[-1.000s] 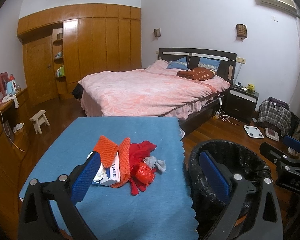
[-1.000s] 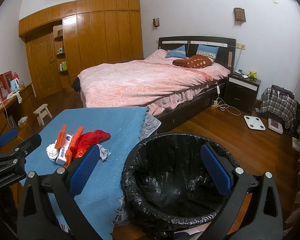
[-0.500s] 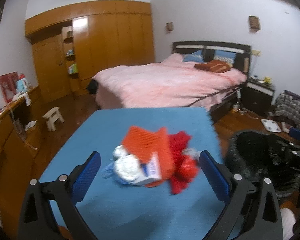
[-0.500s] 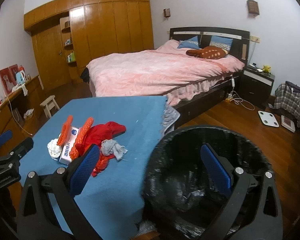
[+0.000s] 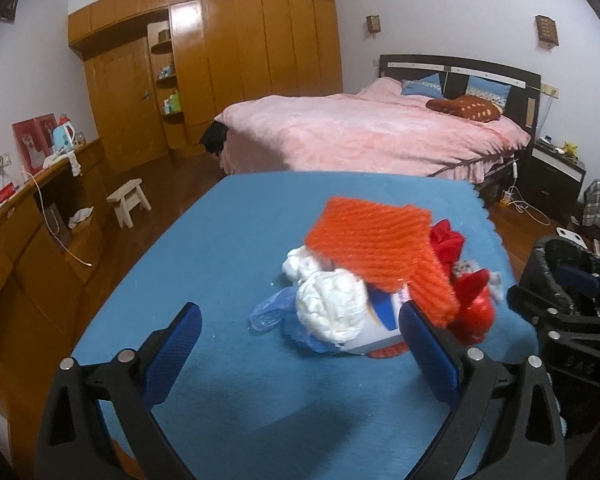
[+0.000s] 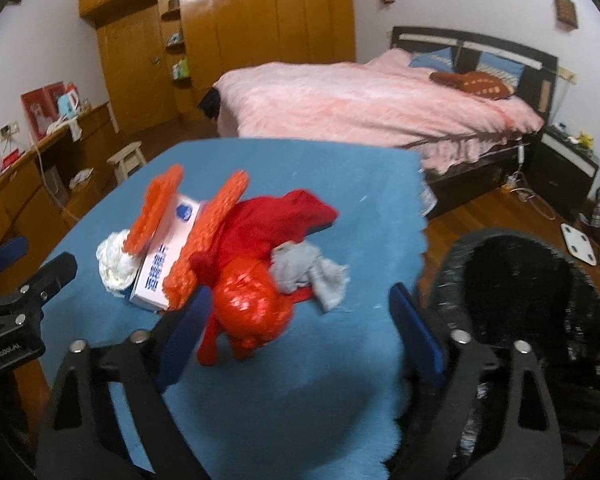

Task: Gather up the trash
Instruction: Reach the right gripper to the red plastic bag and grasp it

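Since a second ago both your grippers have come down and in toward the trash pile; the bin that filled the right view now sits at its right edge.

Bed (image 5: 372, 136) and wooden wardrobe (image 5: 228, 52) fill the back of the room, well apart from the work. Blue tabletop (image 5: 228, 248) carries everything; its near half and left side are bare, its scalloped right edge is close to the pile. Black-lined trash bin (image 6: 528, 280) stands on the floor just off that right edge.

Trash pile sits toward the right edge of the tabletop: orange foam net (image 5: 368, 240) on top of a white-blue box (image 6: 160, 268), red cloth (image 6: 276, 220) behind, red plastic bag (image 6: 248, 308), crumpled white tissue (image 5: 332, 308), grey rag (image 6: 312, 272), blue plastic bag (image 5: 272, 312) at the pile's near left.

Your left gripper (image 5: 300, 344) is wide, nothing gripped; the tissue and box lie just ahead between its fingers, right pad near the box. Your right gripper (image 6: 300, 320) is wide but closing, pads on nothing; red plastic bag is between its fingers, beside the left one, grey rag just beyond. Contact: cannot tell, blurred.
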Demonstrator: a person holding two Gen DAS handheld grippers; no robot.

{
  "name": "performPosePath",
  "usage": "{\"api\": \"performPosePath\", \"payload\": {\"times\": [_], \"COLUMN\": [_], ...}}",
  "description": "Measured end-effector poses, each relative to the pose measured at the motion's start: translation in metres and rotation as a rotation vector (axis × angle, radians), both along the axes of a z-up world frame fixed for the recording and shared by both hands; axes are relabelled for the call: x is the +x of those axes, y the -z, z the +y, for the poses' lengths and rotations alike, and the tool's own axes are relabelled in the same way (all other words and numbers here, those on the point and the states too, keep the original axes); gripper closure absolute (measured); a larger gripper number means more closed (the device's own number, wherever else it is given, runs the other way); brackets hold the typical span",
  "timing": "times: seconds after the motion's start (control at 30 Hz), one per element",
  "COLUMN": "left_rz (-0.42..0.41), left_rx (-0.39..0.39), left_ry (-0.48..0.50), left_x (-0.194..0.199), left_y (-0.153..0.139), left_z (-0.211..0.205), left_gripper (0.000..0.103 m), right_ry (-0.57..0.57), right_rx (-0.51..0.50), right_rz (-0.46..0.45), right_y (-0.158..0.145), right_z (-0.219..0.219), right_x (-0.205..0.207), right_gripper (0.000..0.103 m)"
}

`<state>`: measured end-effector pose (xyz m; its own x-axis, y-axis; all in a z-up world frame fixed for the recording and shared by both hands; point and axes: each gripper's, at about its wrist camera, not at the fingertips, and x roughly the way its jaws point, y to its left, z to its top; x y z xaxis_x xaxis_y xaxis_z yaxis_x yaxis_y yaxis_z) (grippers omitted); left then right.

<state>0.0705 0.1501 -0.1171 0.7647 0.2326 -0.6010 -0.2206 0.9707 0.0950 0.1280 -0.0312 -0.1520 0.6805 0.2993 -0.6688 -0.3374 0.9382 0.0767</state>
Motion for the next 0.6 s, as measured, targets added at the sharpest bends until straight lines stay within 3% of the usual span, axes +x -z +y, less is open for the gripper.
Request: {"api": "performPosePath", "payload": {"times": [0.27, 0.37, 0.43, 0.47, 0.6], "left_rz": [0.031, 0.043, 0.051, 0.057, 0.075], "left_rx": [-0.043, -0.047, -0.053, -0.056, -0.084], "left_ry": [0.013, 0.023, 0.033, 0.038, 0.063], "left_x": [0.012, 0.017, 0.02, 0.022, 0.03], "left_y": [0.014, 0.018, 0.023, 0.024, 0.029], "left_z": [0.01, 0.009, 0.009, 0.008, 0.006], "left_gripper": [0.018, 0.02, 0.021, 0.023, 0.034], "right_ry": [-0.065, -0.085, -0.115, -0.126, -0.162], "right_rx": [-0.023, -0.012, -0.006, -0.002, 0.011], "right_rz": [0.065, 0.084, 0.097, 0.102, 0.096], "right_y": [0.021, 0.026, 0.028, 0.028, 0.023], "right_z": [0.021, 0.026, 0.029, 0.029, 0.03], "right_x": [0.011, 0.013, 0.013, 0.012, 0.006], "right_gripper": [0.036, 0.047, 0.065, 0.069, 0.073]}}
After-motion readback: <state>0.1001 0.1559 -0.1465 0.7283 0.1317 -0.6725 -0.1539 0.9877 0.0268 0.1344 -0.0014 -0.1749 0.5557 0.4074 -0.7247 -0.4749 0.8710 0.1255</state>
